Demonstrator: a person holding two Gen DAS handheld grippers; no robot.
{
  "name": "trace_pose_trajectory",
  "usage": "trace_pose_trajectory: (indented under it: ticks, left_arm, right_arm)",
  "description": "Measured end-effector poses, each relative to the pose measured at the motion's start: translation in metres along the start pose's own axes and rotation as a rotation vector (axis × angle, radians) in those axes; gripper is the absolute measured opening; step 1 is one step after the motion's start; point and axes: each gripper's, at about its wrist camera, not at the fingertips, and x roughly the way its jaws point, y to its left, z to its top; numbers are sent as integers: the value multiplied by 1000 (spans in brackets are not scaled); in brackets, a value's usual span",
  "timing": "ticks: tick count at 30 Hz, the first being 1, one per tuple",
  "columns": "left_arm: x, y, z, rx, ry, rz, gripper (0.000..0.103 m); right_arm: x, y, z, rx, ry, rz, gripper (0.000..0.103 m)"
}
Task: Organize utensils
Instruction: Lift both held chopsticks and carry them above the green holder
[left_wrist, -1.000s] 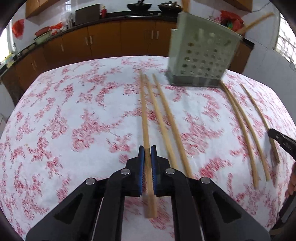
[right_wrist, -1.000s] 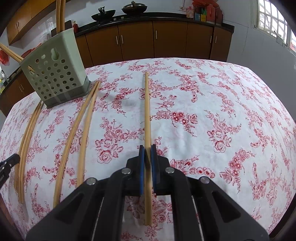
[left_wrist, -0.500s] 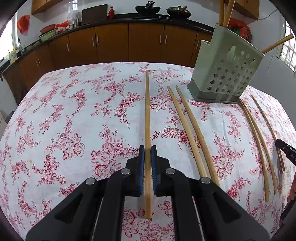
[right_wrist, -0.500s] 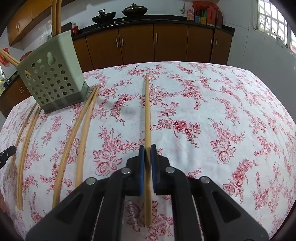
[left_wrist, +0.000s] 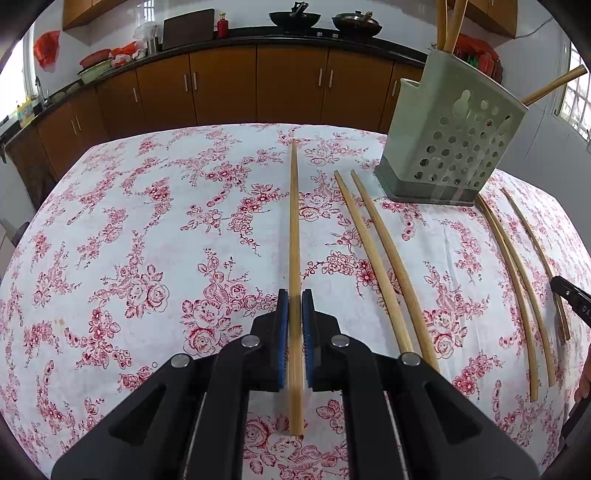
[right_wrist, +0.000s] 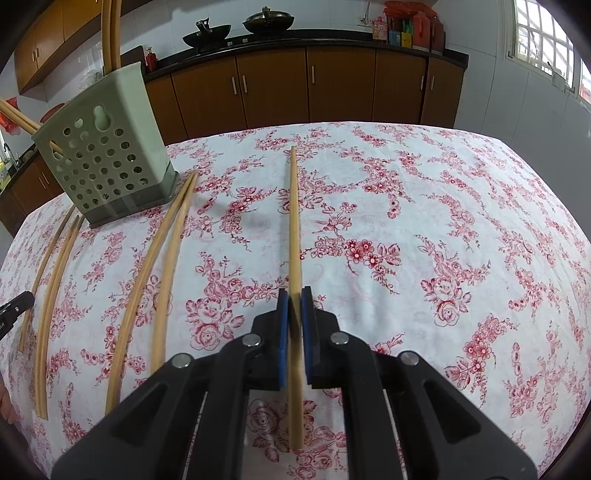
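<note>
The black left gripper (left_wrist: 294, 299) has blue-padded fingers (left_wrist: 282, 325), as does the black right gripper (right_wrist: 294, 297). Between each pair runs a pale tan wooden chopstick (left_wrist: 294, 236). Under them the surface (left_wrist: 147, 229) wears a white cloth printed with red-pink roses. Beyond the fingers stands a grey-green perforated plastic utensil holder (left_wrist: 448, 147) on a darker grey base.
</note>
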Motion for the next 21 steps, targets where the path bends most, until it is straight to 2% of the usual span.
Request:
trace_pose_trajectory:
  ticks: [17,21]
  left_arm:
    - [-6,-6,-8,51,7,13,8]
    - [-15,-2,-9,42,1,7,8]
  right_arm:
    - [-9,1,-11,-25,5,12,8]
    - [-27,-3,-11,-23,-39,11,8]
